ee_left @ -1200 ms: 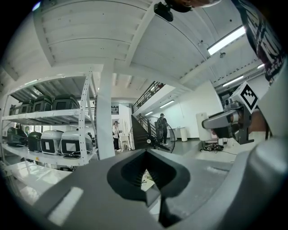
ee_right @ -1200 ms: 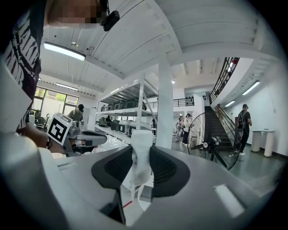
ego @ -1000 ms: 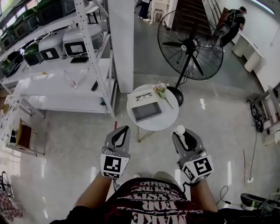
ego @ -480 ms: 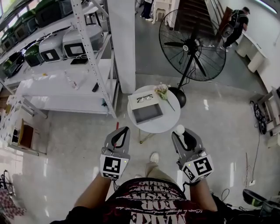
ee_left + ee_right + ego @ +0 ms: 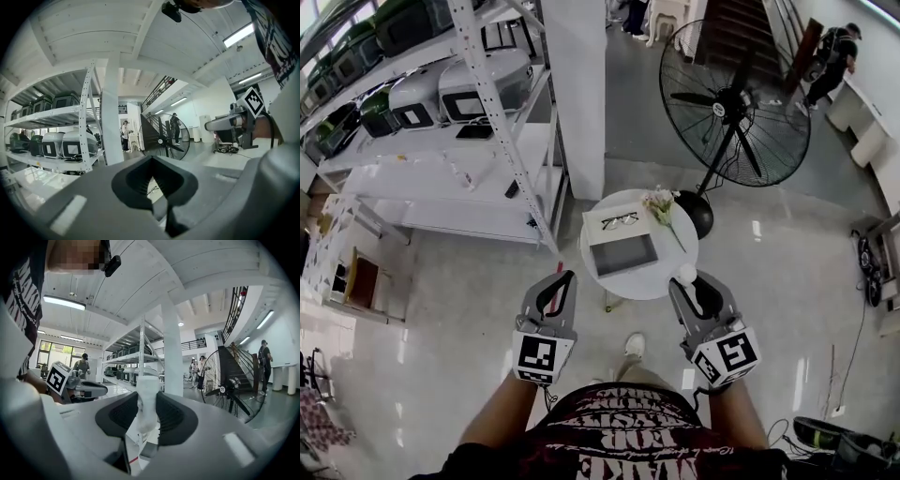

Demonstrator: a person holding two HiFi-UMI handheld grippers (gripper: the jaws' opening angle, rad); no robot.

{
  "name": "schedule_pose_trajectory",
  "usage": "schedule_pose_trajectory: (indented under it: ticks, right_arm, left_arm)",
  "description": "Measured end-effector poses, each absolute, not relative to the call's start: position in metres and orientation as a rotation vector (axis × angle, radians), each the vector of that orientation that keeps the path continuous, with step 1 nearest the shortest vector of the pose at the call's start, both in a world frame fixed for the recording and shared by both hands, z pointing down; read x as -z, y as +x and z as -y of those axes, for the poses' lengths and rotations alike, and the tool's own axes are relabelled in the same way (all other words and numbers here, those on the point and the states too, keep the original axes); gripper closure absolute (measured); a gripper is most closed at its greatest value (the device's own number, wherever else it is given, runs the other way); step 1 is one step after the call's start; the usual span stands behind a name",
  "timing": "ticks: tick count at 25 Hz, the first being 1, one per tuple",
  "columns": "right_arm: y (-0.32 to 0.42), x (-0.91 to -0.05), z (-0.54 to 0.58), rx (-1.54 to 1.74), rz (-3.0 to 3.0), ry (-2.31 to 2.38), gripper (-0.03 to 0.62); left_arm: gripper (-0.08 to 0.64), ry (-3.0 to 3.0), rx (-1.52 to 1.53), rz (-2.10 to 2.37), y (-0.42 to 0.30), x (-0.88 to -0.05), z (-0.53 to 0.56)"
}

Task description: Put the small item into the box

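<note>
With the right tool clamped on the white item (a small bottle, perhaps) by the bench's near edge, bring it level over the box before opening; left tool closed, empty.

You held the item upright between the jaws of your right tongs. It was small, white and bottle-shaped, with a rounded top that stood clear above the jaw tips, and both pads pressed on its sides. From your head it showed as a white knob at the tip of those tongs.

The box lay open, a shallow grey tray with its white part on the far side. It sat flat, ahead of both tongs and between their lines. It was near the right tongs' tip and a little farther from the left tongs, touching neither.
</note>
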State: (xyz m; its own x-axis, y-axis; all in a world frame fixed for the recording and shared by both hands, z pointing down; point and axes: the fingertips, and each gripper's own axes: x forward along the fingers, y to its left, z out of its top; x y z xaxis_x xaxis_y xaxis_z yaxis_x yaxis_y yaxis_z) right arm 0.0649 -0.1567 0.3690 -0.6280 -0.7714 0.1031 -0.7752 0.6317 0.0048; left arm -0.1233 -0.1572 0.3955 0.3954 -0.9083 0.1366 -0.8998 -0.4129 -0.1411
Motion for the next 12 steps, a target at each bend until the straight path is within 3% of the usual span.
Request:
schedule_pose_trajectory:
  ticks: [12]
  right_arm:
    - [0.074, -0.374, 0.226, -0.095, 2.783, 1.236, 0.442]
  left_arm:
    - [0.560, -2.559, 0.309, -1.734, -0.109, -0.394, 0.225]
